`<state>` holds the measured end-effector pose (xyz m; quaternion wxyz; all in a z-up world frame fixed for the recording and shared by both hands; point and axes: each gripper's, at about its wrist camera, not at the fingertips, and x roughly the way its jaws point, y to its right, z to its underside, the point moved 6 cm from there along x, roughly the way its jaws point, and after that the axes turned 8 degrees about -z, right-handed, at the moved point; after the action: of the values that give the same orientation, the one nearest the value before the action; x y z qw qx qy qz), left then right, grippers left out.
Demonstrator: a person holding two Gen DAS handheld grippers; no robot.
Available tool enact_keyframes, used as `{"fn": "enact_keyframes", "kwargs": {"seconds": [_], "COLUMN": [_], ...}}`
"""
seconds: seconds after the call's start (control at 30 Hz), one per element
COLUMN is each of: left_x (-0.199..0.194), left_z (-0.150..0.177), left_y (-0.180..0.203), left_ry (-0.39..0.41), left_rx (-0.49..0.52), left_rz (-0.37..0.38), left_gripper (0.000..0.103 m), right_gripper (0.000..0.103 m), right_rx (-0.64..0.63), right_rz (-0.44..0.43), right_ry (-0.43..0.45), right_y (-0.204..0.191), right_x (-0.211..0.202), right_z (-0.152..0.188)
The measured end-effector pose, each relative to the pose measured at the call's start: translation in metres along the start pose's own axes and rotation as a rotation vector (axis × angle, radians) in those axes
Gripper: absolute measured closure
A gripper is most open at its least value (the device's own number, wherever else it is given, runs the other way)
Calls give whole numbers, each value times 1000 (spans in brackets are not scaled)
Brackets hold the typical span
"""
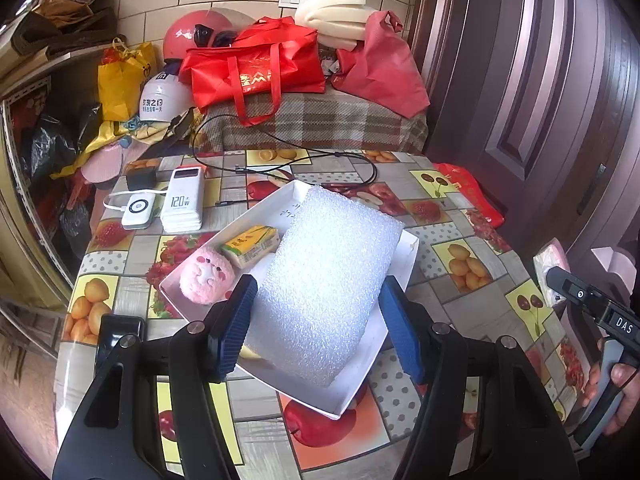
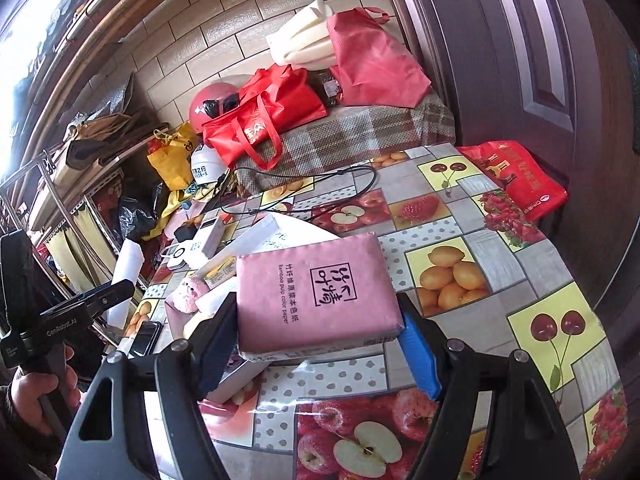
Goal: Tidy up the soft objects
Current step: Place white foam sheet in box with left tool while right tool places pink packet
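My left gripper [image 1: 318,328] is shut on a white foam sheet [image 1: 328,280], its blue pads pressing both long edges, just above a white tray [image 1: 360,392]. In the tray lie a pink plush toy [image 1: 206,276] and a yellow-green tissue pack [image 1: 252,244]. The foam hides most of the tray floor. My right gripper [image 2: 316,344] is shut on a pink tissue pack [image 2: 316,292] held over the tray's right side. In the left wrist view the right gripper [image 1: 560,280] shows at the far right with the pink pack [image 1: 554,256].
Two white power banks [image 1: 182,204] and a black cable [image 1: 320,160] lie at the table's far left. A black phone [image 1: 120,336] rests near its left edge. Red bags [image 1: 260,68] and helmets pile up behind. A dark door [image 1: 540,100] stands to the right.
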<state>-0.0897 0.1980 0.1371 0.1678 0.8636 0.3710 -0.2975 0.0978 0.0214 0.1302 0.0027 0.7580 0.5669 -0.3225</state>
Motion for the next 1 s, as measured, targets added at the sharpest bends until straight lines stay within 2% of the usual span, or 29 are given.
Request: {"fn": "enact_keyframes", "kwargs": {"seconds": [0.7, 1.0], "left_x": [-12, -4], "left_z": [1, 1], "left_y": [-40, -51], "left_ry": [7, -3], "left_rx": [-40, -67], "left_rz": [-54, -54], "left_gripper": [40, 40], "right_gripper": [28, 28], "right_rx": [-46, -74], "right_rz": [-73, -85], "right_ry": [-23, -37], "right_y": [-36, -50], "right_x": [19, 30], "right_z": [0, -3]}}
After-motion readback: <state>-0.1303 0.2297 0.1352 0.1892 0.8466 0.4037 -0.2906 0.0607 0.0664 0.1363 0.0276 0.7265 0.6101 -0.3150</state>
